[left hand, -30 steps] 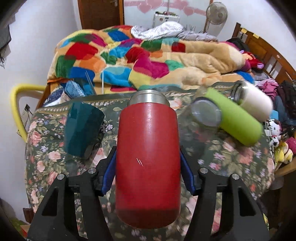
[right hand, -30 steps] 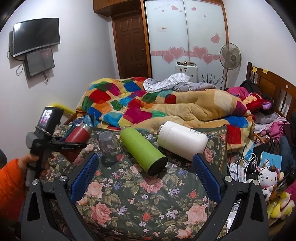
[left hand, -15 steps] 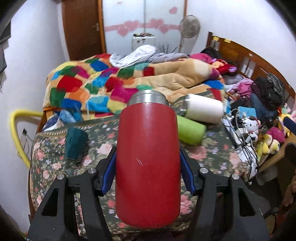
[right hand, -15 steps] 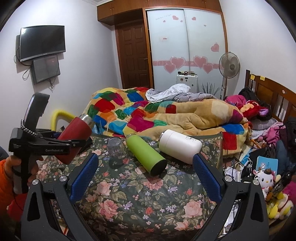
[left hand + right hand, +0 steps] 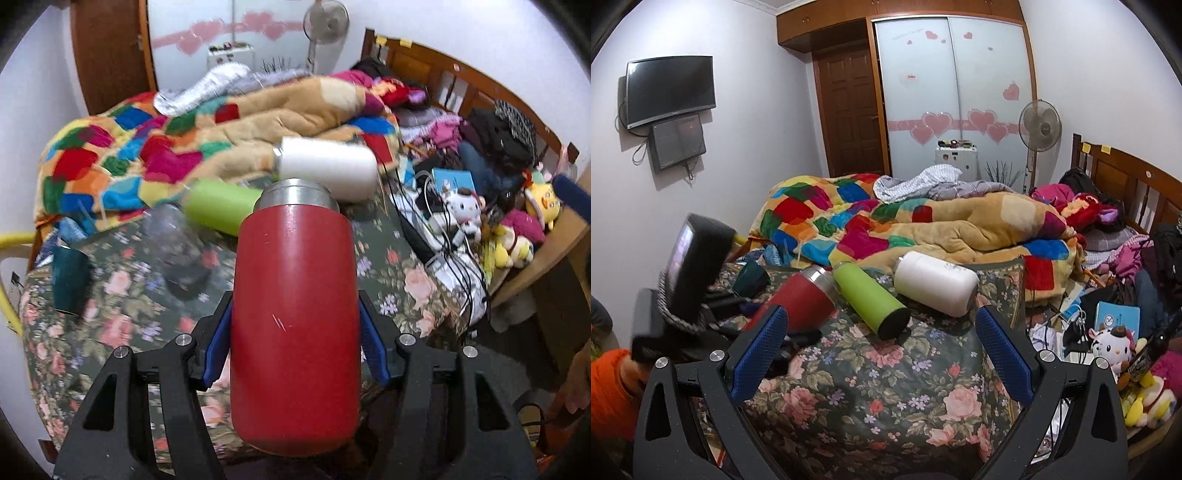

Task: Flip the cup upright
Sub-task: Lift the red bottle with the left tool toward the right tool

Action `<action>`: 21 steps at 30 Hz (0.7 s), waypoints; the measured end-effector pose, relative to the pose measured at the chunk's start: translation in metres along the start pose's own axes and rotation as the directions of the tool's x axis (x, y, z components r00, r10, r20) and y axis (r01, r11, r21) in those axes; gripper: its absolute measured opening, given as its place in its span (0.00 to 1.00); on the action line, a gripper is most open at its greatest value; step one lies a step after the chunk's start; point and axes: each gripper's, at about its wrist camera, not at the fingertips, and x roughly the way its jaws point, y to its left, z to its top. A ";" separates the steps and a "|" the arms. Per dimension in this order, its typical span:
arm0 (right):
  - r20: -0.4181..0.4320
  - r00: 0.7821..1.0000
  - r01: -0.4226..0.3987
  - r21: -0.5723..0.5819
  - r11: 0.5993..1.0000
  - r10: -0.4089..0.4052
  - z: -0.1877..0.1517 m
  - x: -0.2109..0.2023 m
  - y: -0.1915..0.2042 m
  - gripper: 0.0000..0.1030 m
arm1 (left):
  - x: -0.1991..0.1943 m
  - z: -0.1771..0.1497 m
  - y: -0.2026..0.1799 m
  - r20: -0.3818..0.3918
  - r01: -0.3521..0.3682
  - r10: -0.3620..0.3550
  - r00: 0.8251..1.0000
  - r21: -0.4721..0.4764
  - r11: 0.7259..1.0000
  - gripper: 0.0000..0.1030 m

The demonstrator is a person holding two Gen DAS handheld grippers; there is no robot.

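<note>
My left gripper (image 5: 295, 343) is shut on a red cup (image 5: 295, 317) with a steel rim, held above the floral table. In the right wrist view the red cup (image 5: 801, 299) is tilted, rim up and to the right, at the table's left side. My right gripper (image 5: 882, 347) is open and empty over the table's near part. A green cup (image 5: 870, 301) and a white cup (image 5: 936, 282) lie on their sides at the far middle. A clear glass (image 5: 173, 236) stands upside down and a teal cup (image 5: 68, 282) stands at the left.
The floral table (image 5: 886, 387) ends at a bed with a patchwork blanket (image 5: 886, 221). Cables, a booklet and plush toys (image 5: 1108, 343) crowd the right side. A yellow chair frame (image 5: 7, 258) is at the left.
My left gripper has swung right and lowered with the red cup in it, which now tilts over the table's left. My right gripper has stayed open and pulled back a little.
</note>
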 end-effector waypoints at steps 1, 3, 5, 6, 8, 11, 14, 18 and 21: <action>-0.009 1.000 0.003 0.001 1.000 -0.003 -0.002 0.002 -0.002 0.98 | 0.005 -0.002 -0.003 -0.009 0.000 0.000 1.000 0.003 1.000 0.59; -0.027 1.000 0.009 0.007 1.000 -0.009 -0.005 0.008 -0.006 0.98 | 0.022 -0.007 -0.008 -0.032 -0.005 0.005 0.999 0.013 1.000 0.59; -0.043 0.999 0.011 0.013 1.000 -0.010 -0.008 0.011 -0.010 0.98 | 0.034 -0.011 -0.010 -0.049 -0.009 0.009 0.999 0.013 1.000 0.59; -0.057 0.998 0.013 0.016 1.000 -0.012 -0.010 0.016 -0.012 0.98 | 0.041 -0.013 -0.010 -0.058 -0.007 0.008 0.998 0.009 1.000 0.59; -0.075 0.997 0.014 0.020 1.000 -0.012 -0.013 0.021 -0.015 0.98 | 0.058 -0.016 -0.008 -0.080 -0.009 0.009 0.997 -0.006 1.000 0.59; -0.096 0.995 0.018 0.020 1.000 -0.016 -0.016 0.028 -0.018 0.98 | 0.074 -0.020 -0.004 -0.106 -0.011 0.009 0.994 -0.019 1.000 0.59; -0.116 0.993 0.018 0.026 1.000 -0.015 -0.019 0.035 -0.020 0.98 | 0.086 -0.022 -0.002 -0.124 -0.014 0.010 0.992 -0.027 1.000 0.59; -0.141 0.990 0.025 0.023 0.999 -0.022 -0.022 0.042 -0.022 0.98 | 0.097 -0.024 -0.001 -0.138 -0.021 0.018 0.990 -0.024 0.999 0.59; -0.158 0.987 0.026 0.022 0.999 -0.023 -0.024 0.047 -0.022 0.98 | 0.103 -0.025 0.003 -0.148 -0.017 0.012 0.989 -0.034 0.999 0.60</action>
